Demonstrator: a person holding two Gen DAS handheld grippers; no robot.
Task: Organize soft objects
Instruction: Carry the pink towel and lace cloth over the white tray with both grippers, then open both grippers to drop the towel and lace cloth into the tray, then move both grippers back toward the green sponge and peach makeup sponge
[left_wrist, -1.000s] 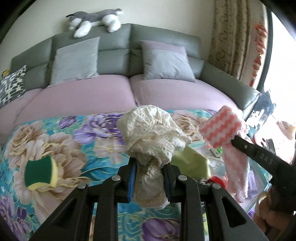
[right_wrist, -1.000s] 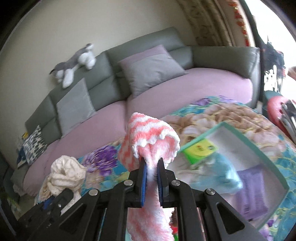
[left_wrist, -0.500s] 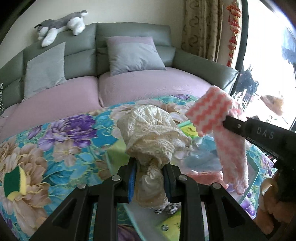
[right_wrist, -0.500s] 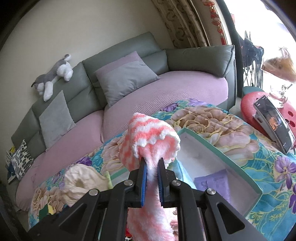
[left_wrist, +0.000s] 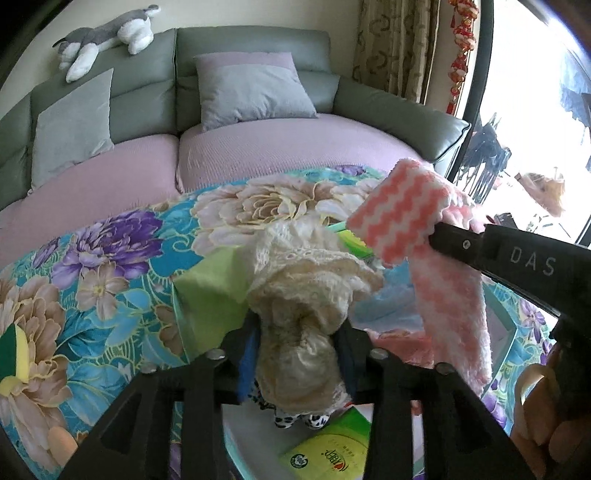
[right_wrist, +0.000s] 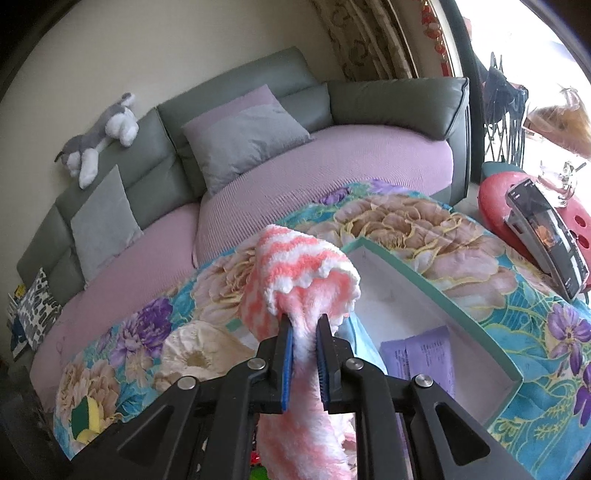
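Observation:
My left gripper (left_wrist: 297, 350) is shut on a bunched cream lace cloth (left_wrist: 306, 280) and holds it over the teal-rimmed box (right_wrist: 436, 291). My right gripper (right_wrist: 304, 350) is shut on a pink-and-white zigzag fluffy towel (right_wrist: 299, 266), also above the box; the towel shows in the left wrist view (left_wrist: 399, 214) with the right gripper arm (left_wrist: 517, 254) to the right. The box holds a light green cloth (left_wrist: 210, 291), a light blue cloth (left_wrist: 395, 302), a purple packet (right_wrist: 424, 350) and a green packet (left_wrist: 328, 454). The cream cloth also shows in the right wrist view (right_wrist: 199, 350).
The box sits on a floral tablecloth (left_wrist: 110, 258). A green-and-yellow sponge (left_wrist: 13, 350) lies at the table's left. Behind is a grey sofa (left_wrist: 240, 48) with pink seat covers, cushions and a plush husky (left_wrist: 107, 29). A red stool (right_wrist: 498, 199) with a phone stands at right.
Both grippers have moved right and forward with their cloths, from beside the box to over it. Their grips have not changed.

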